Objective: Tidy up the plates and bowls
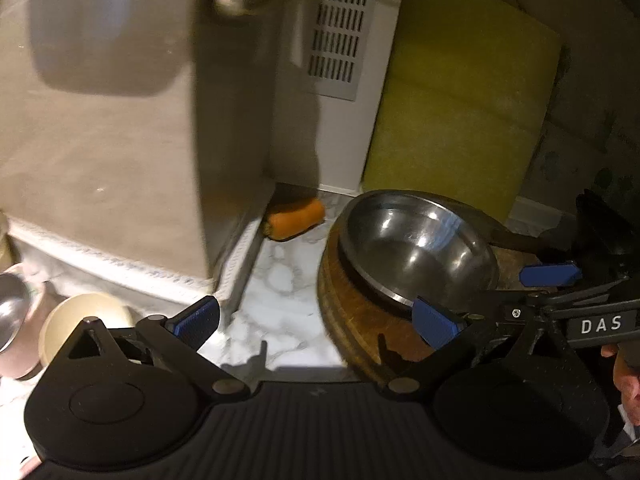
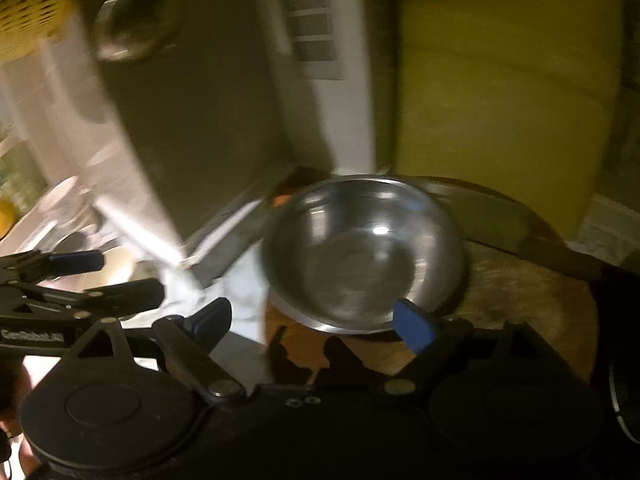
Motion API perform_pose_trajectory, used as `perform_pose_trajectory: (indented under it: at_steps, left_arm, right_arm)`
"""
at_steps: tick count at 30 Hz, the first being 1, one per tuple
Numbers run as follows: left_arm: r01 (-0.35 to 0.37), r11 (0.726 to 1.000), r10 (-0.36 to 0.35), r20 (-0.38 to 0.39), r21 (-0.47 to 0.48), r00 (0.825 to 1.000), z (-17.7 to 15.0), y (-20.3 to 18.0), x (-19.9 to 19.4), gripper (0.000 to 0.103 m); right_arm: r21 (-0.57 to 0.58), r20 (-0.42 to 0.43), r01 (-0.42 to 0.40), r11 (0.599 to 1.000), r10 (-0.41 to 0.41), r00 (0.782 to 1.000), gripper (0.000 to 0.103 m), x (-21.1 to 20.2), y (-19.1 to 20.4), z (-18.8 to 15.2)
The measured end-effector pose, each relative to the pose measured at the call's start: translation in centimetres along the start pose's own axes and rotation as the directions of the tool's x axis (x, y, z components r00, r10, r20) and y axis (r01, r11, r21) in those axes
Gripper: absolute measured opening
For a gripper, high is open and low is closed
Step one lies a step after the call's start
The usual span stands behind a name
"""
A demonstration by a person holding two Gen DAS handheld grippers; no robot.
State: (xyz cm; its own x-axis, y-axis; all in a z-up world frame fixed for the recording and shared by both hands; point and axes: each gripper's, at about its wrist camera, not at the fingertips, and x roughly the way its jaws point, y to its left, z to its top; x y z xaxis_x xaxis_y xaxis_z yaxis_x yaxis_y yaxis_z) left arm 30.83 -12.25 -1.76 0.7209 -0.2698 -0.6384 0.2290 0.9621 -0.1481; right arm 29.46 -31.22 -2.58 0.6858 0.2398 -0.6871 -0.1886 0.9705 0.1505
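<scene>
Steel bowl (image 1: 418, 246) sits upright on a round wooden board (image 1: 360, 320) on the marble tabletop (image 1: 276, 304), just ahead of our right gripper (image 2: 316, 320), whose jaws stand wide and empty with the right pad at the bowl's near rim. Our left gripper (image 1: 316, 320) is also wide and empty, bowl up and to its right, so we judge the right hand nearer. Round bowl, no long axis; jaws need to straddle the near rim.
</scene>
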Motion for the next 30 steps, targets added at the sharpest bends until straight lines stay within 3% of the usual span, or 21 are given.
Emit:
perform_pose_trajectory:
  at_steps: [8, 11, 16, 18, 22, 24, 28, 30]
  left_arm:
    - [0.034, 0.999, -0.037, -0.085, -0.042, 0.996, 2.0, -2.3, 6.3, 0.102]
    - [0.046, 0.996, -0.055, -0.124, -0.070, 0.991, 2.4, -2.7, 8.2, 0.097]
    - [0.017, 0.999, -0.024, -0.141, -0.052, 0.990, 2.8, -3.5, 10.4, 0.093]
    - [0.008, 0.998, -0.018, -0.160, -0.063, 0.987, 2.9, -3.4, 11.1, 0.078]
    - [-0.002, 0.995, -0.017, -0.187, -0.103, 0.982, 2.9, -3.0, 12.2, 0.068]
    - [-0.004, 0.994, -0.018, -0.197, -0.106, 0.980, 2.8, -2.9, 12.6, 0.058]
    - [-0.002, 0.994, -0.021, -0.205, -0.112, 0.978, 2.5, -2.7, 13.2, 0.048]
    - [0.003, 0.993, -0.029, -0.215, -0.118, 0.976, 2.5, -2.7, 13.5, 0.034]
  right_arm:
    - [0.109, -0.043, 0.076, 0.991, -0.072, 0.996, 0.083, 3.6, -5.2, 1.6]
    - [0.120, -0.065, 0.088, 0.989, -0.080, 0.995, 0.078, 4.8, -6.3, 1.6]
    - [0.132, -0.084, 0.098, 0.986, -0.087, 0.993, 0.071, 5.9, -7.6, 1.8]
    - [0.143, -0.093, 0.095, 0.985, -0.082, 0.992, 0.065, 6.2, -8.0, 1.9]
    - [0.141, -0.102, 0.095, 0.985, -0.081, 0.991, 0.057, 6.7, -8.4, 2.1]
    - [0.138, -0.107, 0.097, 0.986, -0.082, 0.991, 0.052, 7.0, -8.6, 2.2]
    - [0.144, -0.122, 0.097, 0.985, -0.079, 0.989, 0.036, 7.6, -8.9, 2.0]
    - [0.149, -0.127, 0.095, 0.984, -0.076, 0.989, 0.025, 7.7, -9.1, 1.9]
